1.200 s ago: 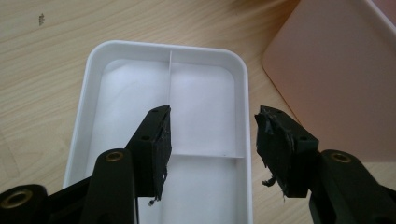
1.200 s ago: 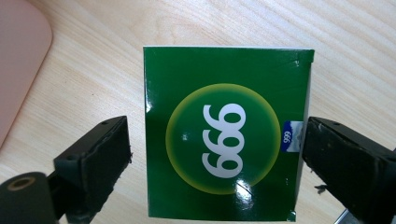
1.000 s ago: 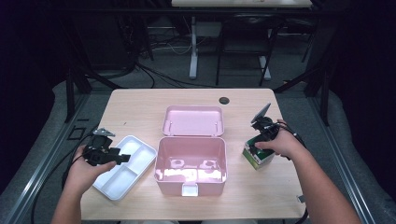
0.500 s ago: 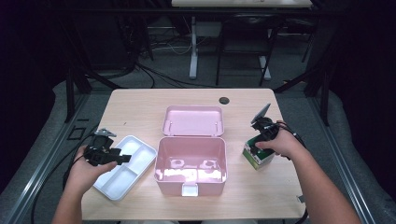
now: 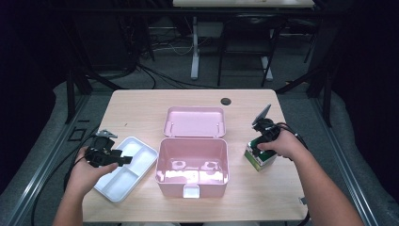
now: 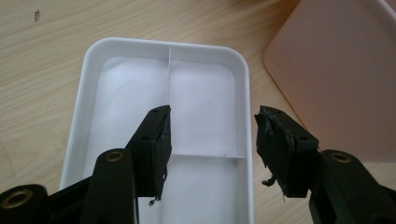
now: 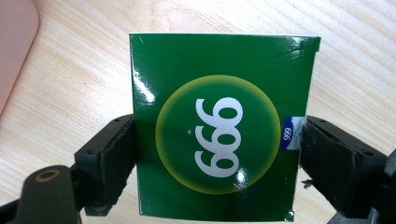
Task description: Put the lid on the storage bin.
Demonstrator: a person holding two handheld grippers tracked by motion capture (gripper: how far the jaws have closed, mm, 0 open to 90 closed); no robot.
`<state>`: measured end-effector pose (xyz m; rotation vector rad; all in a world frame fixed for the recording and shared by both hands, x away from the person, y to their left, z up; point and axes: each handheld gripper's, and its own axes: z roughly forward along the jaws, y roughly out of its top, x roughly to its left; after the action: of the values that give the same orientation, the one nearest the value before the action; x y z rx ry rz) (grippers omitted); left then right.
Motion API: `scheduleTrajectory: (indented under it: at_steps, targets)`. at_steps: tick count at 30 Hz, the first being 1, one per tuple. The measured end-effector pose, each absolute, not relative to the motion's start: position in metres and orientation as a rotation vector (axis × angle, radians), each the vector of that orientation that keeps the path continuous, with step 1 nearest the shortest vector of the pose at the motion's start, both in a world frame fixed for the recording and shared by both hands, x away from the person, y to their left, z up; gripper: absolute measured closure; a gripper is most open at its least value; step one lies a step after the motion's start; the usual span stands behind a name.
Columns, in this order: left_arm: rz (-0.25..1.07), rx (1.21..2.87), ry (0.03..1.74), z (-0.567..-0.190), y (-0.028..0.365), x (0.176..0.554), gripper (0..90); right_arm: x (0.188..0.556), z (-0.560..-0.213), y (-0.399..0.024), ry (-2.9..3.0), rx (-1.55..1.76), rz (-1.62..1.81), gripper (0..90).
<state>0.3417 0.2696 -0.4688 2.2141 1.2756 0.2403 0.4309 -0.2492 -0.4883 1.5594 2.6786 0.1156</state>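
Gripping the green box [image 7: 219, 126] from both sides, right tool [image 5: 258, 140] sits on the worktop [image 5: 141, 106], right of the pink case [image 5: 192, 160] | left tool [image 6: 212, 140] open (nothing between its jaws), over the white tray [image 6: 88, 93] | tray just left of case

A lab-style recording space, judging by the bare wooden table [image 5: 141, 108] on grey carpet [image 5: 357, 155], black cables [image 5: 160, 75] trailing across the floor behind it, dark metal rig frames [image 5: 75, 84] on either side and a second desk's white leg [image 5: 195, 52] beyond
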Motion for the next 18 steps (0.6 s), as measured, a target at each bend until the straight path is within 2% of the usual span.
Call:
scheduleTrajectory:
  at_steps: [18]
  targets:
    - [0.244,2.213,1.275,-0.468,0.27,0.341,45.6,0.428,-0.475,-0.244,2.69,1.539,0.152,15.6]
